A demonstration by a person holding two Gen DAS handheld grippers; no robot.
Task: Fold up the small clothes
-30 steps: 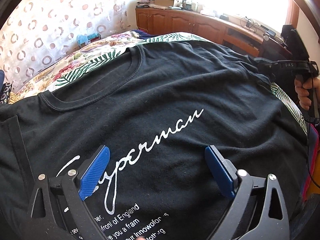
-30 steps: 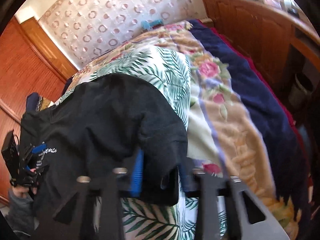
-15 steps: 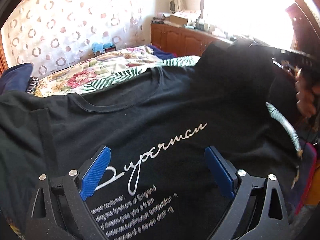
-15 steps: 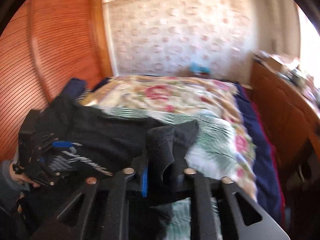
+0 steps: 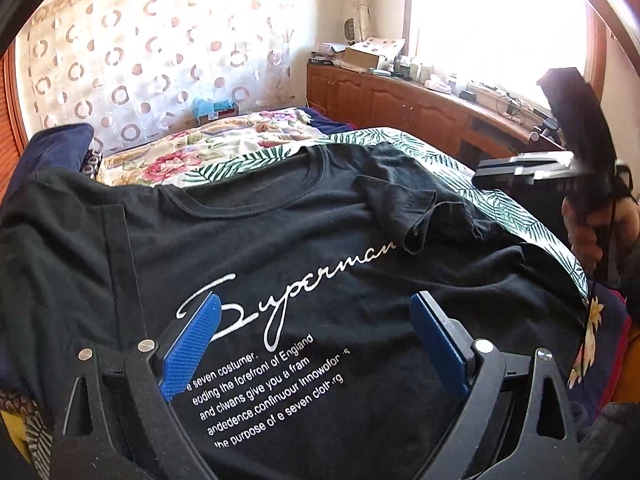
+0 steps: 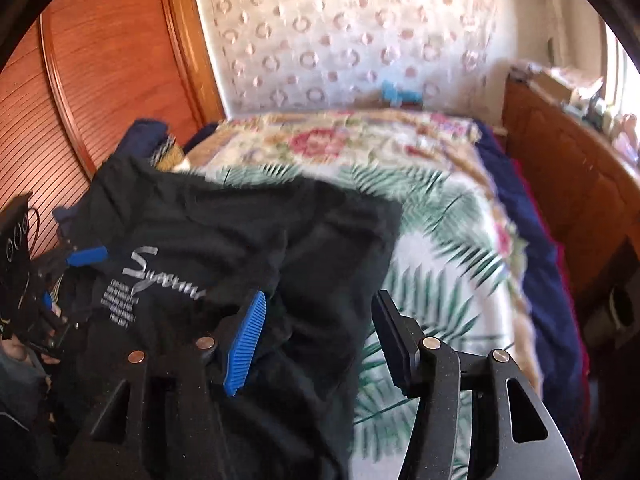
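Now, seen from the left wrist, a black T-shirt (image 5: 304, 248) lies chest-up on a bed whose cover (image 5: 224, 152) shows flowers and green palm leaves. White script and small lines of print run across the shirt's front. One short sleeve (image 5: 404, 208) is folded inward and rests on the chest near the collar. The left gripper (image 5: 316, 340) hangs over the printed area with its blue-padded fingers (image 5: 192, 344) spread wide and nothing caught between them. At the right edge a hand (image 5: 584, 232) grips the handle of the other tool, beside the bed. A wooden cabinet (image 5: 400, 96) stands under the bright window, and a patterned curtain (image 5: 132, 56) hangs behind the bed. From the right wrist, blurred, the same shirt (image 6: 224, 240) covers the left part of the bed, with the leafy cover (image 6: 432, 240) bare to the right. The right gripper (image 6: 316, 328) has just been opening: its fingers (image 6: 246, 340) stand apart, the shirt's edge lies between them, and neither pad presses on the cloth. The left tool shows at the far left, over the print. A slatted wooden door (image 6: 100, 72) fills the left background.
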